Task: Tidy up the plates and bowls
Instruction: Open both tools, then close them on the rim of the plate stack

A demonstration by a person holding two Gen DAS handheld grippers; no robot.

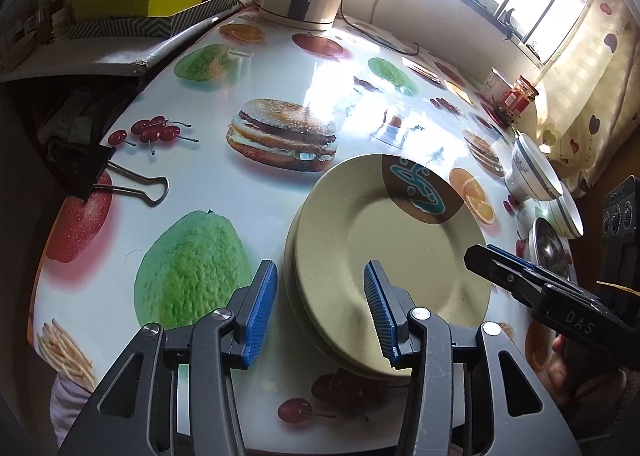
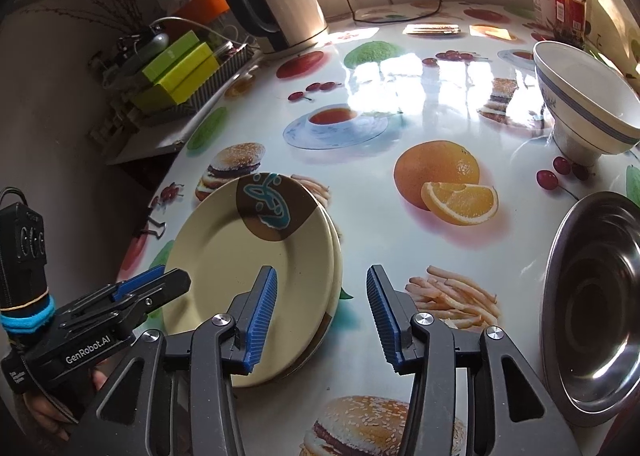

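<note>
Your left gripper [image 1: 320, 308] stands open astride the near-left rim of the stacked plates [image 1: 400, 248], pads not pressing. Your right gripper [image 2: 322, 312] is open too, over bare table [image 2: 380, 224] beside the stack's right edge. Beyond: steel bowl [image 2: 592, 296], partly cut off; white bowl [image 2: 580, 104].

Desk [image 2: 400, 104]: glossy printed covering, strongly reflective. Stacked plates [image 2: 224, 256]: smooth, matt cream finish. Near-right bowl [image 2: 592, 296]: polished metal. Far-right bowl [image 2: 580, 96]: glazed white ceramic. Gripper pads [image 2: 262, 316]: ribbed blue rubber on matt black plastic jaws. Binder clip [image 1: 86, 172]: black metal, wire handles.
</note>
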